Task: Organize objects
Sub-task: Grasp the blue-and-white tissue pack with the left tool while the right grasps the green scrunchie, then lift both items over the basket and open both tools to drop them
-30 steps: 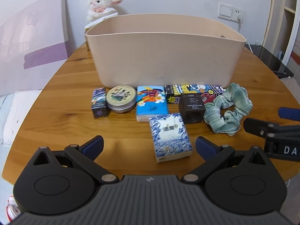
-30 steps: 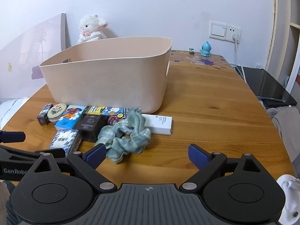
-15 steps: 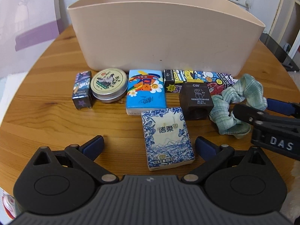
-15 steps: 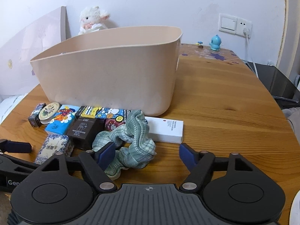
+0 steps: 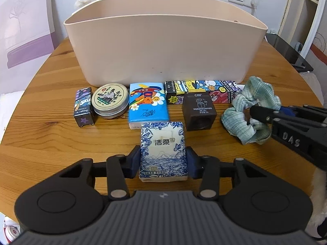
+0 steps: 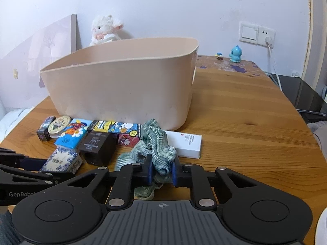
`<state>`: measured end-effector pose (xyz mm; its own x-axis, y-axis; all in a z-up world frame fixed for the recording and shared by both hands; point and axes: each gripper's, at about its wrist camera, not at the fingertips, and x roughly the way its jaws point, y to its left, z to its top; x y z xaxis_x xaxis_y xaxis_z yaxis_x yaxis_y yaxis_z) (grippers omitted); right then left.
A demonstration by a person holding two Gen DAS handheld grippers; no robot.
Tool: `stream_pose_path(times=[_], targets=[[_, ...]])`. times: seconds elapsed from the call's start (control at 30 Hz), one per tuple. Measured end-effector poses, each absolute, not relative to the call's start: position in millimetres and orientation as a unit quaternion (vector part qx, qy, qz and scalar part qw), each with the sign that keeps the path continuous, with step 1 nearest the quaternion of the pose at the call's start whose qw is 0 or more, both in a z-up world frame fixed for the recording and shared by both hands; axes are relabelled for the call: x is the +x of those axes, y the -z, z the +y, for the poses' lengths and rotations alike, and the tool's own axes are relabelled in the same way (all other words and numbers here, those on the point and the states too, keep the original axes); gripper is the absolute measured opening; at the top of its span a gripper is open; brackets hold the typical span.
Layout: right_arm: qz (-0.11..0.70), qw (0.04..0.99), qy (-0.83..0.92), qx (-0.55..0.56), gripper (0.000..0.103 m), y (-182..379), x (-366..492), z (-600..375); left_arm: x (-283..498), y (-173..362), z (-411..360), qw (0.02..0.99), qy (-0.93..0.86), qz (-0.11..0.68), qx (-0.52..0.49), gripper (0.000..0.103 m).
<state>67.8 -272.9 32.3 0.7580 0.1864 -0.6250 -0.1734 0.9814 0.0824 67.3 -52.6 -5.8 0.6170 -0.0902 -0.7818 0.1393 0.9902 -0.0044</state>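
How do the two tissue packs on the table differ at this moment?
The blue-and-white floral tissue pack lies nearest the camera, gripped between the left tongs, whose jaws have just been closing on it. The cartoon tissue pack lies behind it, beside the round tin, with nothing gripping it. The floral one has a blue pattern on white; the cartoon one is bright blue with a bear. Both lie flat on the wooden table.

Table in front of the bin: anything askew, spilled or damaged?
Nothing spilled or damaged. The small items sit in a tidy row before the beige bin; only the green scrunchie lies crumpled, pinched in the right gripper. The blue-and-white tissue pack sits forward of the row, between the left gripper's fingers.
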Motion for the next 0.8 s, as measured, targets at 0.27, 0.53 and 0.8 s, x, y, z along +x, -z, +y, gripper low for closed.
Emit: stream_pose_path(times=[0.27, 0.53, 0.8], targets=[[0.308, 0.946, -0.091, 0.034, 0.016, -55, 59, -284, 67, -5, -33, 0.904, 0.071, 0.421, 0.023, 0.048], [0.283, 0.949, -0.117, 0.072, 0.016, -83, 61, -289, 64, -32, -19, 0.919, 0.068, 0.388, 0.019, 0.048], [0.245, 0.958, -0.129, 0.077, 0.016, -115, 72, -282, 70, -81, -9, 0.942, 0.071, 0.327, 0.011, 0.048]])
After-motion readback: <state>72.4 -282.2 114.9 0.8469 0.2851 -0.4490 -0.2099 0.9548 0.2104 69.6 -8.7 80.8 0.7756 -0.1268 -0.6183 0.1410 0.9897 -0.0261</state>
